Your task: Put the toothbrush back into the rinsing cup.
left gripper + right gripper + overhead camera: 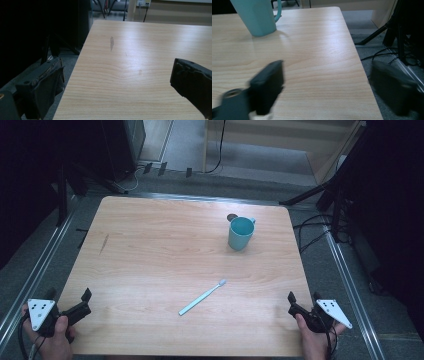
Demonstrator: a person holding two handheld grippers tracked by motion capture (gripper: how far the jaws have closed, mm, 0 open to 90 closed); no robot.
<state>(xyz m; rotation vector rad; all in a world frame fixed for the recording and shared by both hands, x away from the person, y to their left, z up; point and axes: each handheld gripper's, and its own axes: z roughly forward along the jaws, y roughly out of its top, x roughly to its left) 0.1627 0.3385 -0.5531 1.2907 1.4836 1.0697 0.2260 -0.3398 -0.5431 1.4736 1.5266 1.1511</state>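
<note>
Toothbrush [202, 298]: lay flat mid-bench, between cup [240, 233] and near edge. Right claw [302, 304] gaping, empty, at near right corner; left claw [84, 303] likewise wide, at bench [150, 245] near left corner. Probably light, stiff, slim, slippery; best pinched mid-handle, across its width.

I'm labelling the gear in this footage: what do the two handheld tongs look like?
Both are black. The left tongs and right tongs each carry a pale grey three-cornered plate with dark dots on top, and a dark cable trails from each. In the gripper views, the jaws are chunky black blocks with flat pads. The hands are bare, with no sleeves in view.
</note>
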